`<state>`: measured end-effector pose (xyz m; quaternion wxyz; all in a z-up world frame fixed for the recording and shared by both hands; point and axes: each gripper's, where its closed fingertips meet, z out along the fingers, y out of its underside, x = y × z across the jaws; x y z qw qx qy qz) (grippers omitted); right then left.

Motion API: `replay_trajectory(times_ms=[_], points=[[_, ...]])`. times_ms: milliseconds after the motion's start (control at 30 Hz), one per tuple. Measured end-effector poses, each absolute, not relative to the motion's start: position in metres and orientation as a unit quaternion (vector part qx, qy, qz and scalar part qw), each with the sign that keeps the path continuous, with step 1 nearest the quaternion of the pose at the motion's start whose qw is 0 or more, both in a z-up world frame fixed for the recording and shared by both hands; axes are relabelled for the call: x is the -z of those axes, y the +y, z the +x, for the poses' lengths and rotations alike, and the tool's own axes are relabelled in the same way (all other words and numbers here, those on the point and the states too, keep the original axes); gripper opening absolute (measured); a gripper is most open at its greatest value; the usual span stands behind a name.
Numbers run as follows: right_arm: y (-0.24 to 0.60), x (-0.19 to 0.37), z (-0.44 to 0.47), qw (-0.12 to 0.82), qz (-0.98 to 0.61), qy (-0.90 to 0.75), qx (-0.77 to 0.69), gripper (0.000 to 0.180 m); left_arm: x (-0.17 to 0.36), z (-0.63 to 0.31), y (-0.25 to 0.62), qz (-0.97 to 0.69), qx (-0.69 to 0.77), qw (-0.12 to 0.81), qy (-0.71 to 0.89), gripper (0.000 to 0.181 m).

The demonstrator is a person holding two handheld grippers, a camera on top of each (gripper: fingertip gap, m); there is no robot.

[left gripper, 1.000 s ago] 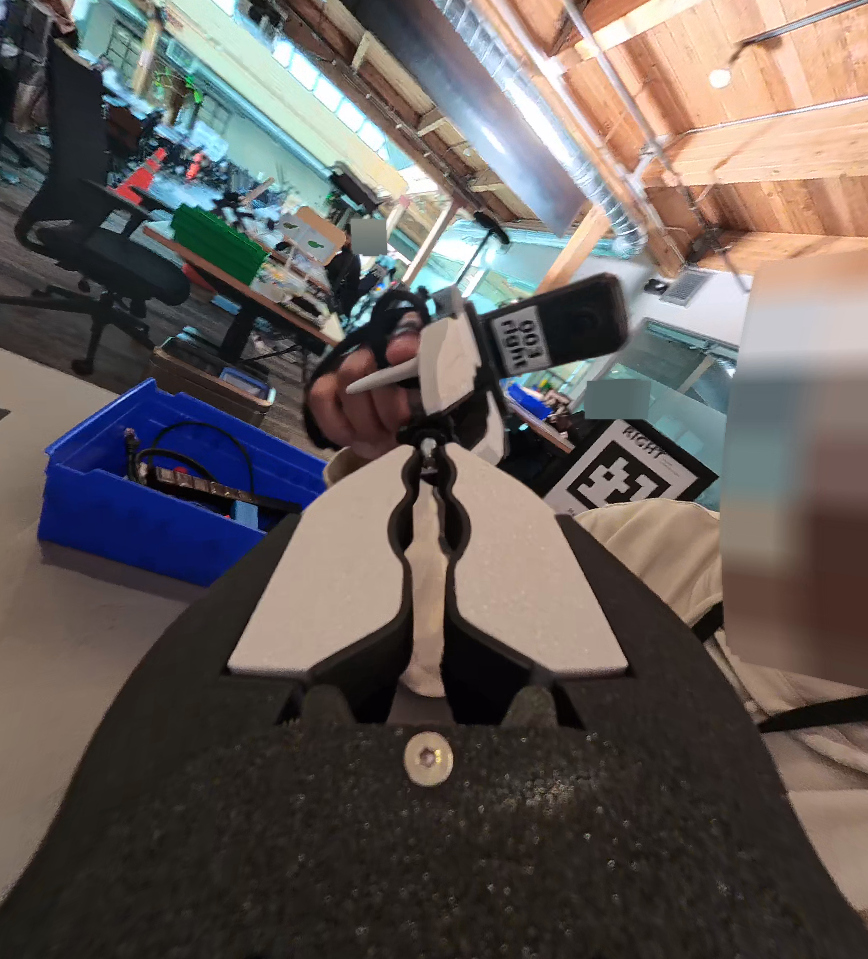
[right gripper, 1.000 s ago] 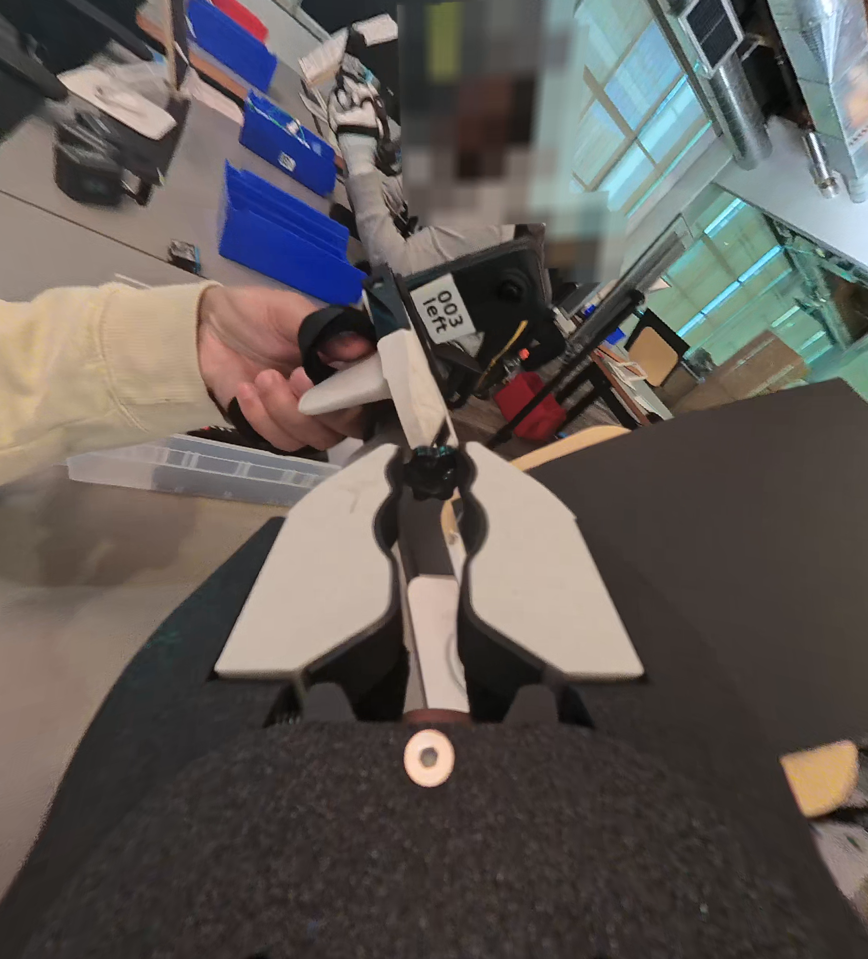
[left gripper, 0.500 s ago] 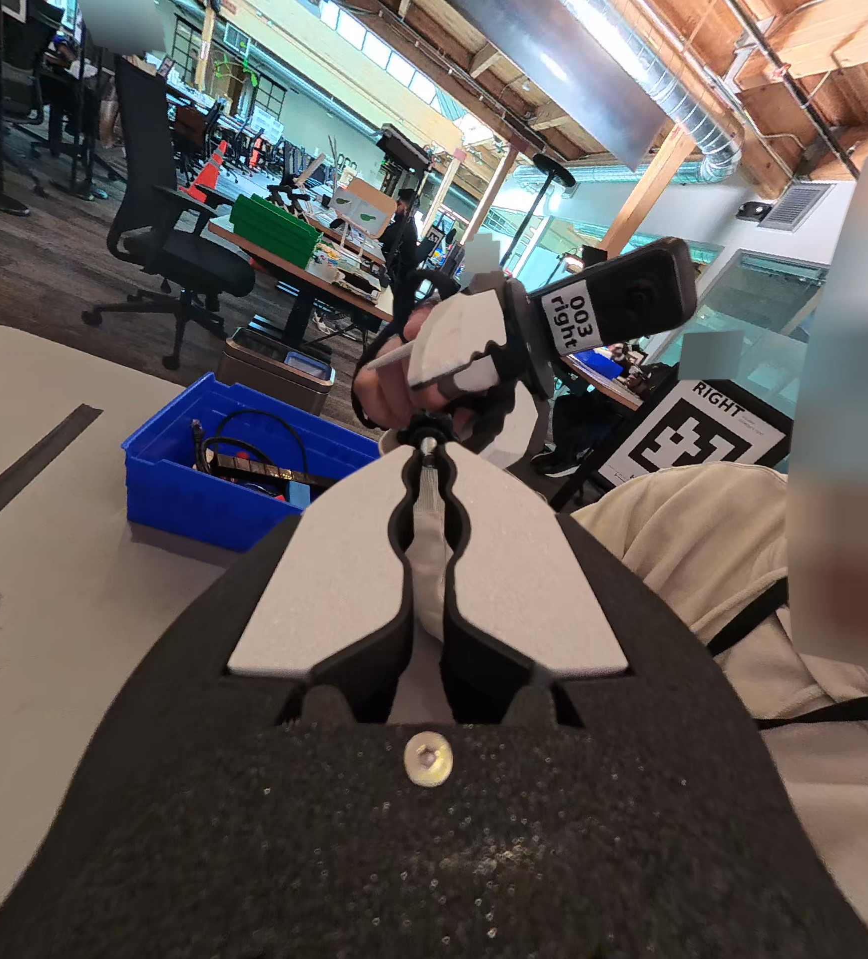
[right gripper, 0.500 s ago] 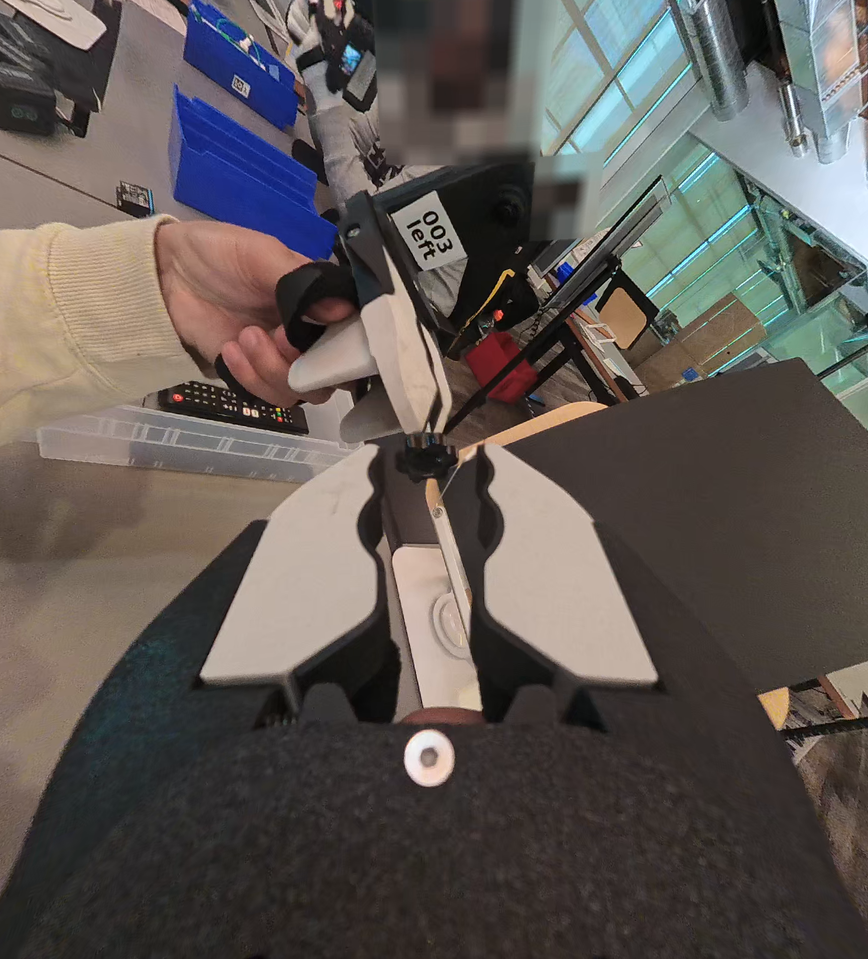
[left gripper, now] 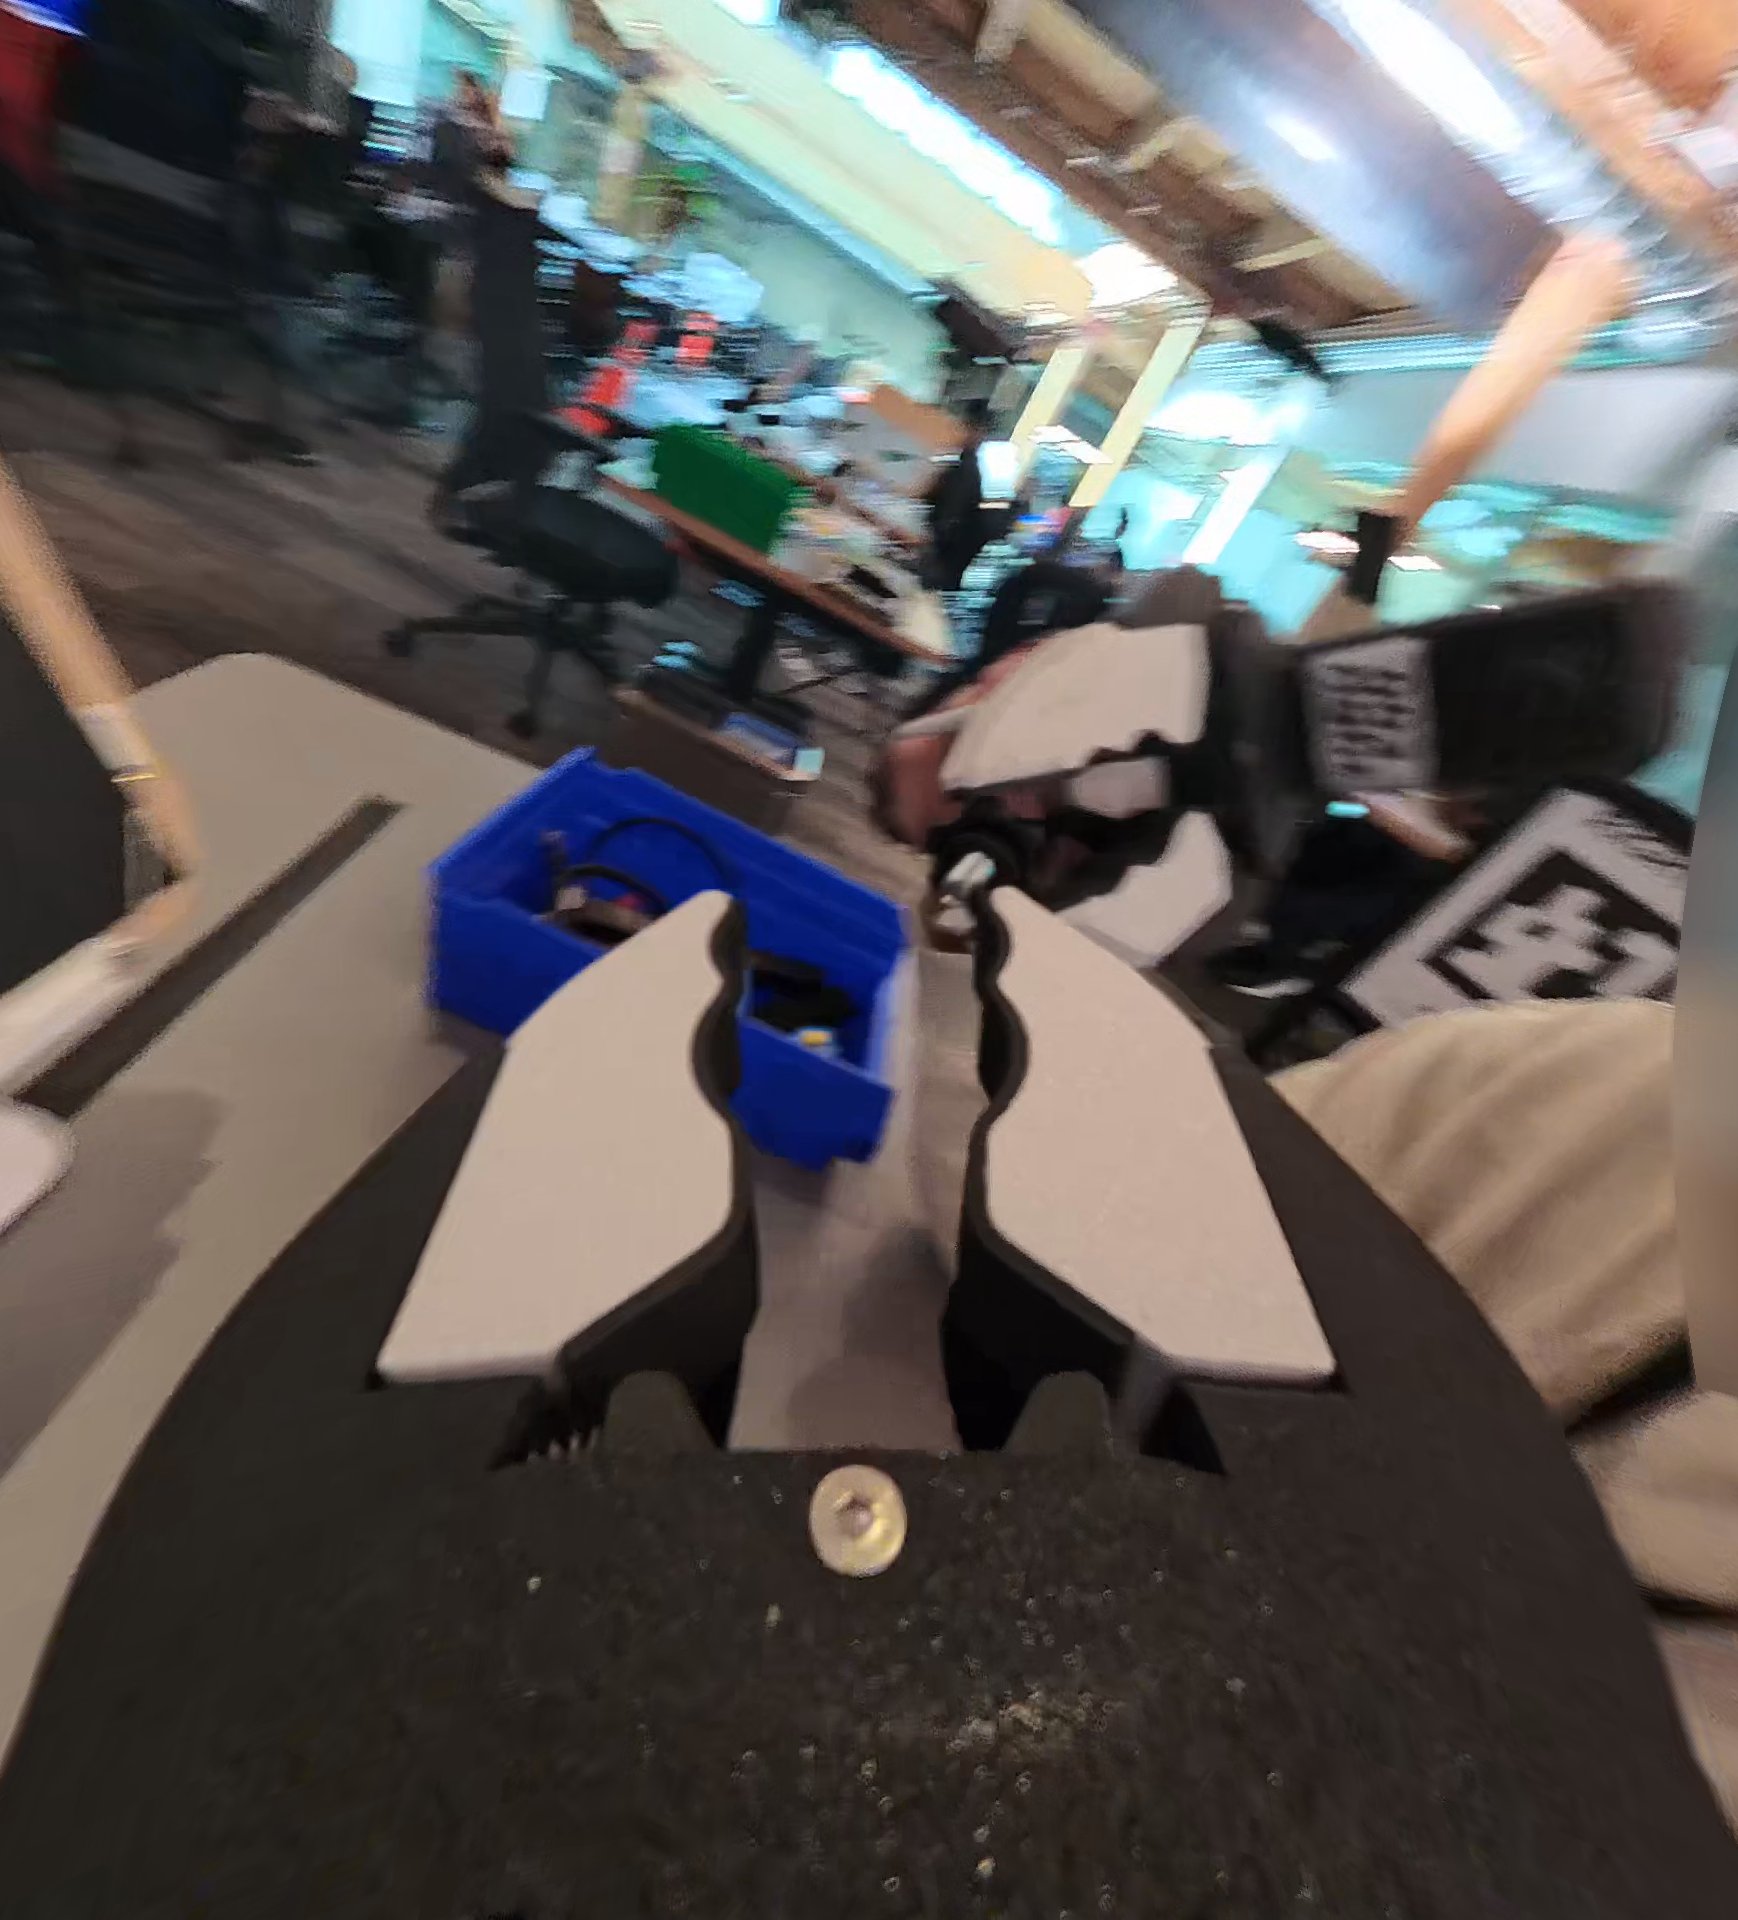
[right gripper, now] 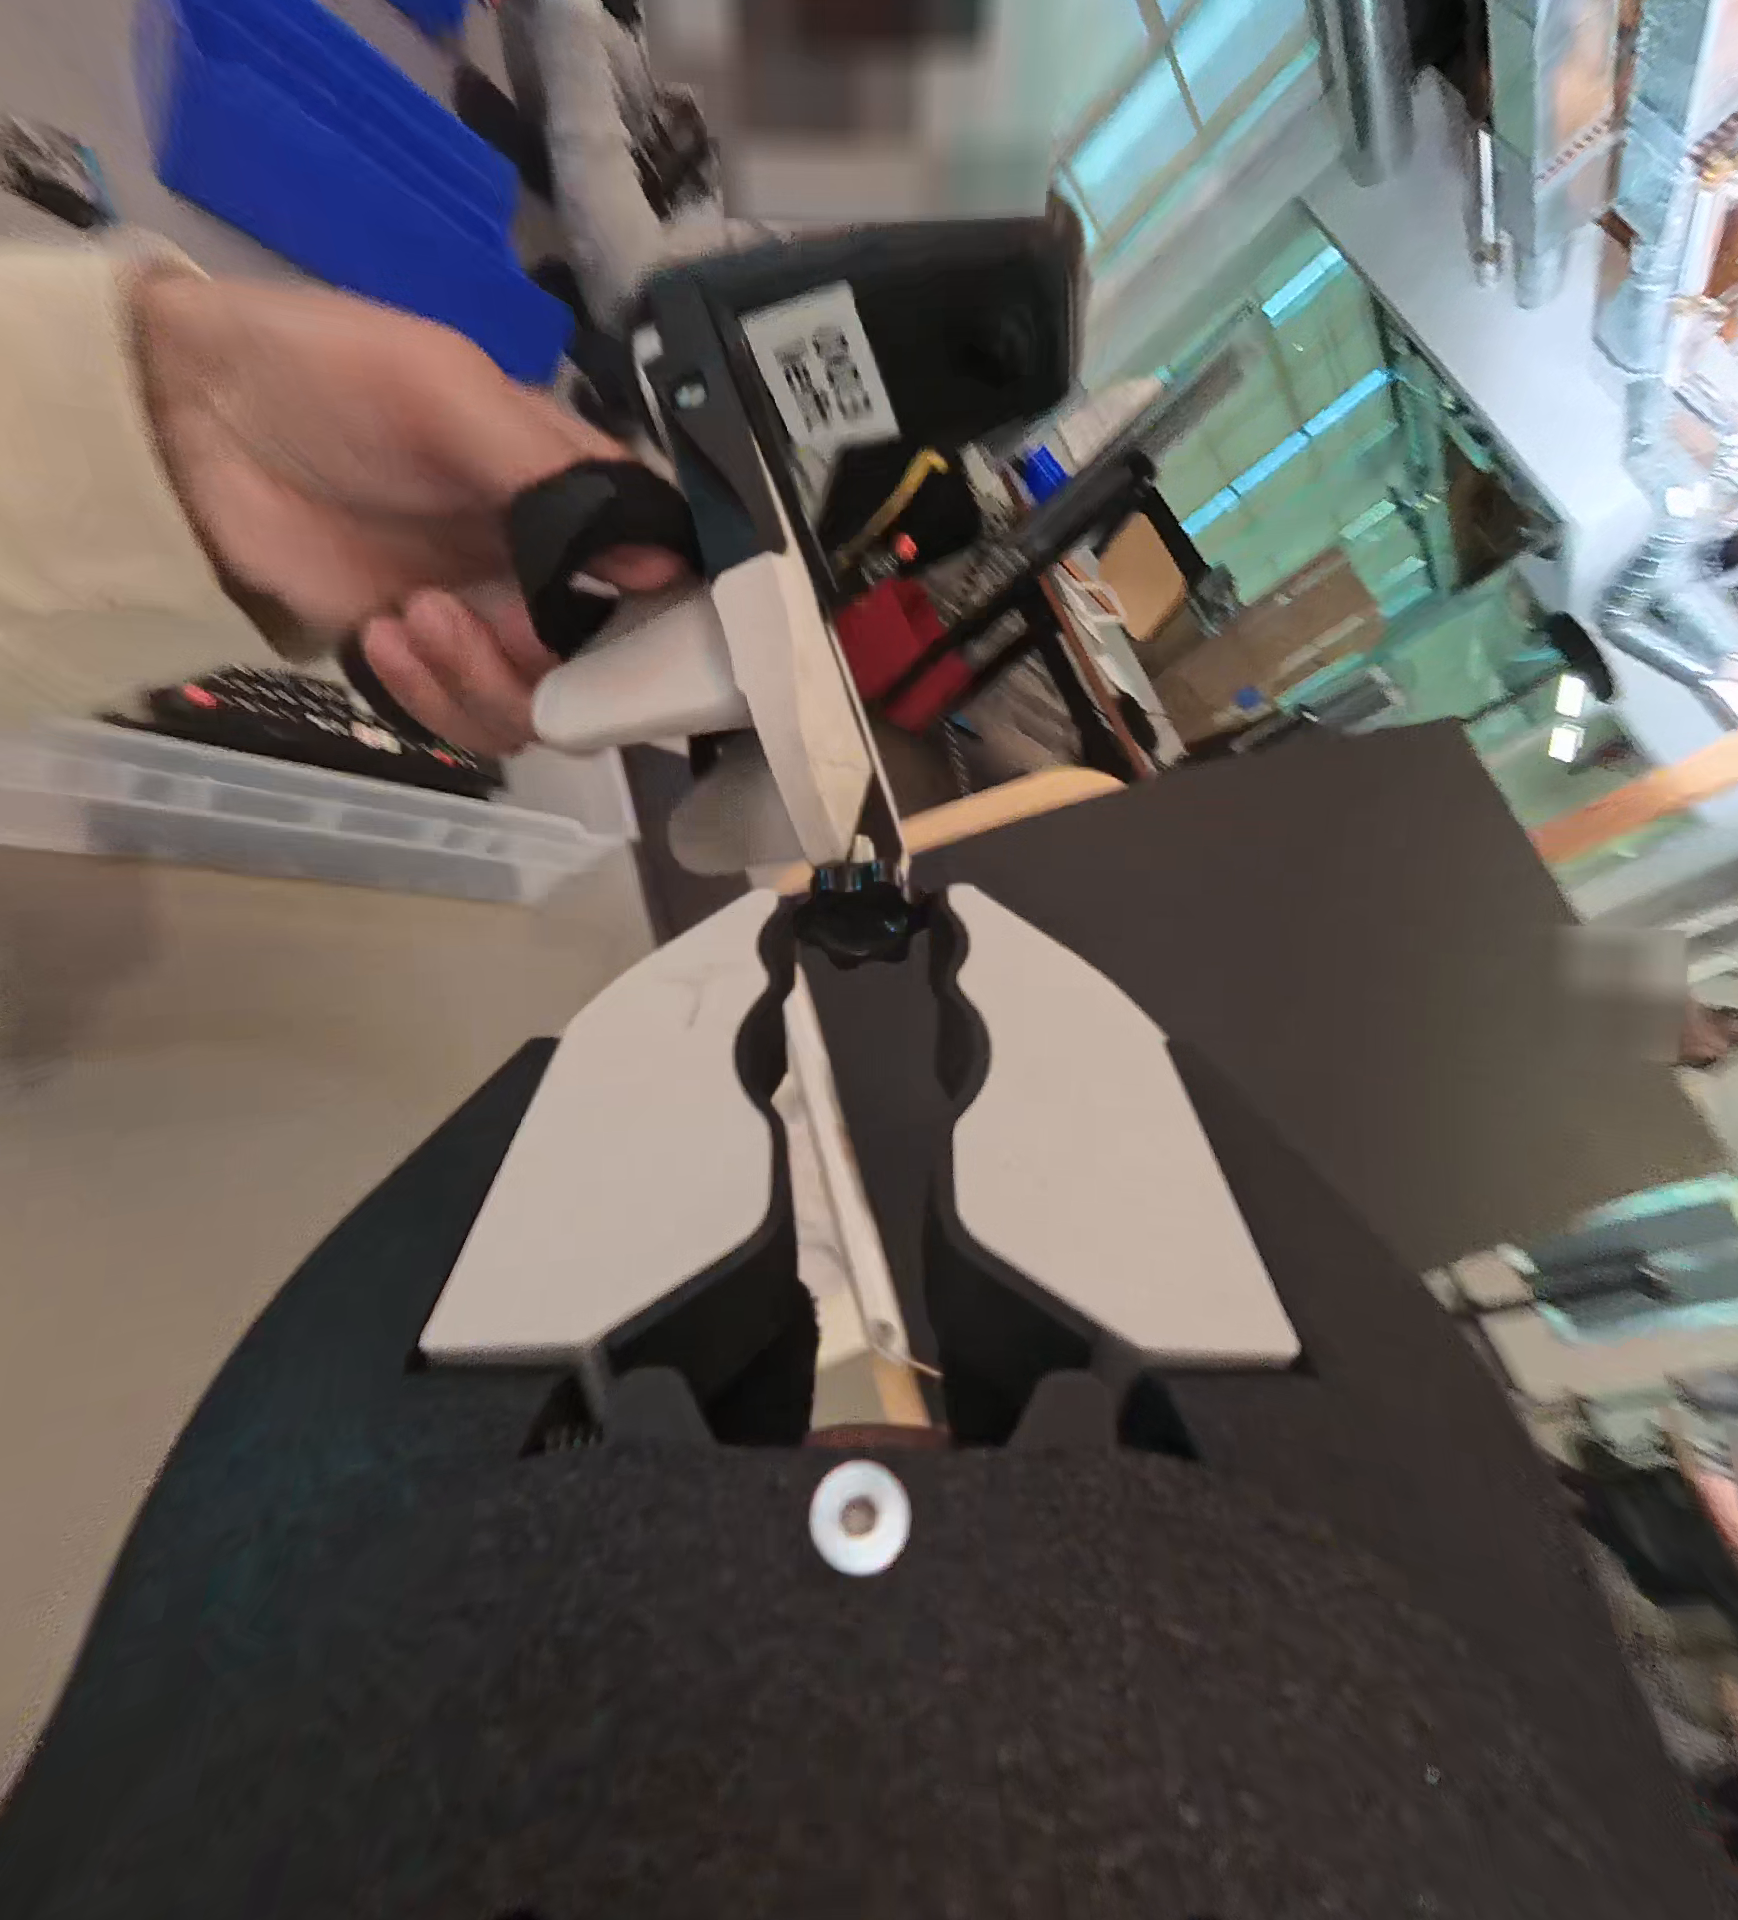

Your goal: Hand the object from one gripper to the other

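Observation:
The object is a small black star knob (right gripper: 849, 928) with a metal screw stem. My right gripper (right gripper: 854, 914) is shut on it at the fingertips. My left gripper (left gripper: 860, 914) is open and empty. In the left wrist view the right gripper (left gripper: 969, 831) sits just beyond my right fingertip and holds the knob (left gripper: 971, 871) with the stem pointing at me. In the right wrist view the left gripper (right gripper: 829, 831) shows edge-on just above the knob, held by a hand (right gripper: 377, 499). Both views are blurred.
A blue bin (left gripper: 491, 935) with cables stands on the grey table (left gripper: 273, 1091). A clear plastic box (right gripper: 221, 821) with a black remote lies on the left. Blue bins (right gripper: 325, 187) stand further back. A black panel (right gripper: 1260, 935) fills the right. A cream sleeve (left gripper: 1467, 1164) lies close by. Less than 4 cm separates the two grippers' tips.
My left gripper has opened and let go of the knob, and has swung off to the left. My right gripper stays shut on the knob.

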<state>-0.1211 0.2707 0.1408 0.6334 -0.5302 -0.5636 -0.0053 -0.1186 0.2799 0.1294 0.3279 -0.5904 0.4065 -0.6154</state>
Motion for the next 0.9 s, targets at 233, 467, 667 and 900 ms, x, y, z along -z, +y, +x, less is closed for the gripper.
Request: replay_trajectory(times_ms=[233, 467, 667, 900], points=[[0.285, -0.128, -0.117, 0.586, -0.554, -0.555, 0.204, 0.024, -0.121, -0.126, 0.294, -0.676, 0.461, 0.417, 0.396, 0.058], [0.286, -0.126, -0.133, 0.582, -0.541, -0.560, 0.233, 0.024, -0.116, -0.117, 0.282, -0.683, 0.455, 0.392, 0.414, 0.030], [0.290, -0.125, -0.133, 0.585, -0.544, -0.554, 0.233, 0.025, -0.114, -0.117, 0.283, -0.677, 0.480, 0.372, 0.415, 0.027], [0.274, -0.128, -0.141, 0.621, -0.512, -0.575, 0.146, 0.045, -0.133, -0.128, 0.281, -0.619, 0.588, 0.340, 0.394, 0.027]])
